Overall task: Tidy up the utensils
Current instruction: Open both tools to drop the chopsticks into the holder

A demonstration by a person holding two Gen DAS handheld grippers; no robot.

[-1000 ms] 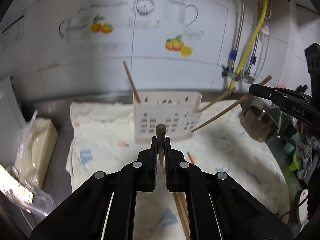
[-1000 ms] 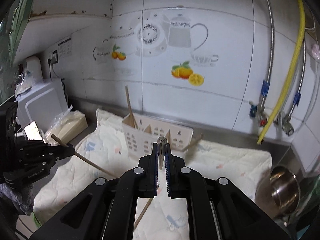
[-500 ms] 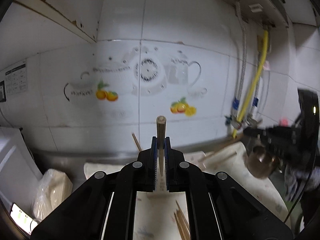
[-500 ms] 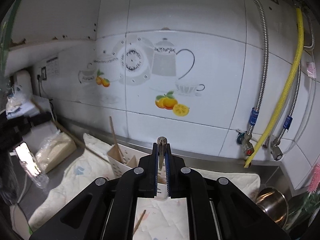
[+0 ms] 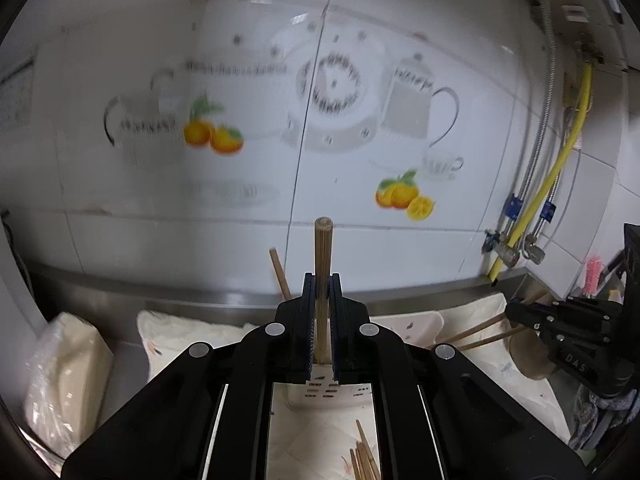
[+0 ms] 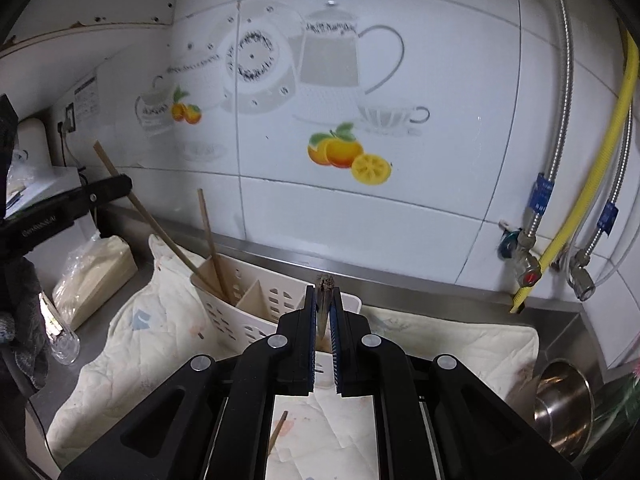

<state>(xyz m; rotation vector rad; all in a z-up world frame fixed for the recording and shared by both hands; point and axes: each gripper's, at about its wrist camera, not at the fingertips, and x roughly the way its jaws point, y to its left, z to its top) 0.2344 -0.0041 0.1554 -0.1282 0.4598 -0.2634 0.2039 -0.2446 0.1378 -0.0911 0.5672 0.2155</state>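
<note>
My left gripper (image 5: pixel 320 292) is shut on a wooden chopstick (image 5: pixel 322 264) that stands upright between the jaws; in the right wrist view its lower end slants down into the left compartment of the white slotted utensil holder (image 6: pixel 256 312). Another chopstick (image 6: pixel 210 240) stands in that compartment. My right gripper (image 6: pixel 325 304) is shut on chopsticks (image 6: pixel 325 292), end-on, just in front of the holder; in the left wrist view two sticks (image 5: pixel 480 330) slant from it toward the holder (image 5: pixel 416 322). Loose chopsticks (image 5: pixel 362 460) lie on the cloth.
The holder stands on a pale quilted cloth (image 6: pixel 152 340) on a steel counter against a tiled wall. A steel pot (image 6: pixel 564 404) sits at the right. A wrapped beige block (image 6: pixel 96 276) and a glass (image 6: pixel 64 340) are at the left. Yellow and braided hoses (image 6: pixel 580 184) hang at right.
Both grippers tilted up and then came back down closer to the holder. The left chopstick's lower end now sits in the holder's left compartment.
</note>
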